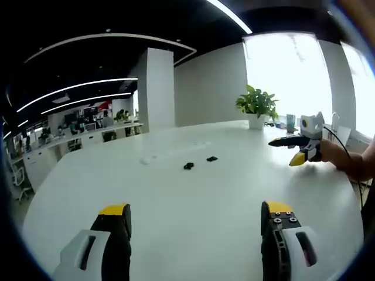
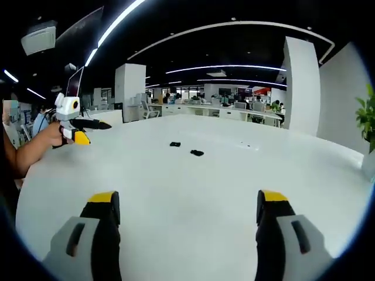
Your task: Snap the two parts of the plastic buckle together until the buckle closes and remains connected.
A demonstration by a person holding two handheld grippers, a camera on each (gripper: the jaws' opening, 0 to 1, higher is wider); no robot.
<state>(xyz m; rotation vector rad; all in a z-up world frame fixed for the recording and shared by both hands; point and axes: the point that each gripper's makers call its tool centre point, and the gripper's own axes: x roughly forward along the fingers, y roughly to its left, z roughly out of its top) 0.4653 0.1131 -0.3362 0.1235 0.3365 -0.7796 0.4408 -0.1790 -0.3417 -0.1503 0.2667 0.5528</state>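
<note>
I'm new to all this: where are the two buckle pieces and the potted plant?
Left buckle piece [image 1: 188,166]: left gripper view, its middle.
Right buckle piece [image 1: 211,158]: left gripper view, its middle.
Potted plant [image 1: 256,103]: left gripper view, its leaves.

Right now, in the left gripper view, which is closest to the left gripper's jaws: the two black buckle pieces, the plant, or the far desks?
1. Buckle pieces, mid-table, too close to rank.
2. Plant, table's far edge, right.
3. Desks, background, left.

Two buckle halves [image 1: 200,162] apart on table [image 1: 176,199].
</note>
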